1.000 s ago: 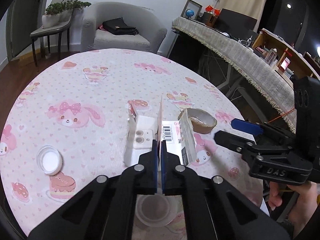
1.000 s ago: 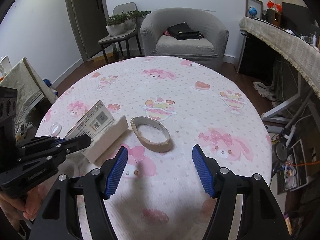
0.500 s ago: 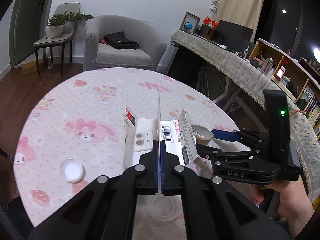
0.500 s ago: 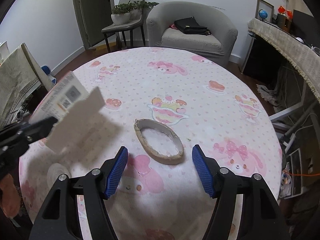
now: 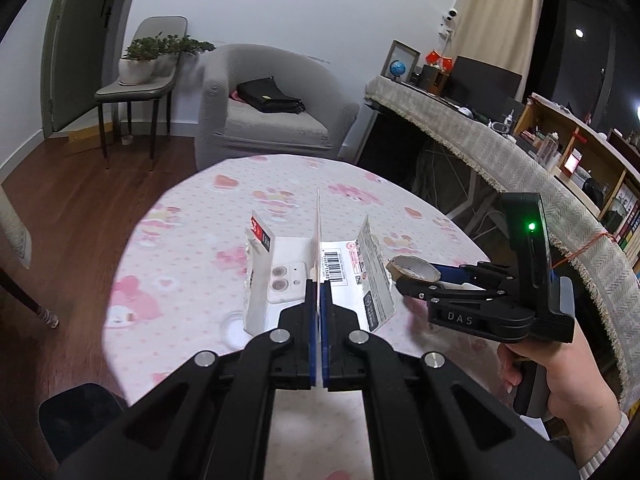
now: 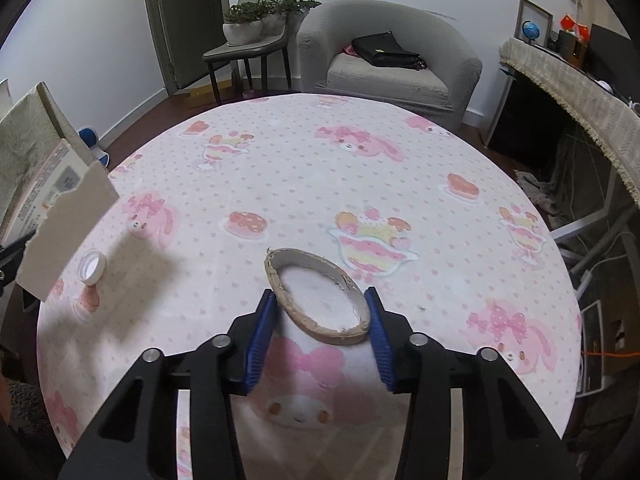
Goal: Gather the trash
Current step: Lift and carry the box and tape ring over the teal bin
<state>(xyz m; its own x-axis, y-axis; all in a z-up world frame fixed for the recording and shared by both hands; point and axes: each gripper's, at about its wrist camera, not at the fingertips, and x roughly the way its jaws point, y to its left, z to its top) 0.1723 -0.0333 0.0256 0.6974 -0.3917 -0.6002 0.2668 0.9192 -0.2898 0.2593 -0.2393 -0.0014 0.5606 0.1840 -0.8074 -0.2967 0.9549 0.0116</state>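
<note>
The right tool (image 6: 320,332) has just been closing around the empty tape-roll core (image 6: 316,292), a flattened cardboard ring lying on the pink cartoon-print cloth of the round counter (image 6: 440,152). Its blue pads (image 6: 262,336) now stand just outside the ring's near end, one on each side. The right pad looks to be touching the rim and the left one is at or just off it, so I judge the grip not yet made — the jaws are part-closed with the ring between them, not clamped. To finish well, bring the pads in evenly so the ring is squeezed across its narrow width rather than pushed sideways. The cardboard is thin and already squashed, so it will probably fold; a gentle close that stops once the walls give is enough. Keep the fingertips low, close to the cloth, so the pads catch the wall and do not ride over its top edge, and take care not to pinch the cloth. Lift straight up only once the ring moves with the tool. Away to the left of this tool, the left tool (image 5: 319,300) is fully shut on a flap of a flattened white product box (image 5: 298,276), holding it up clear of the counter — keep it there, out of the way. A white bottle cap (image 6: 93,266) lies on the counter, left of the ring, for a later pick.
</note>
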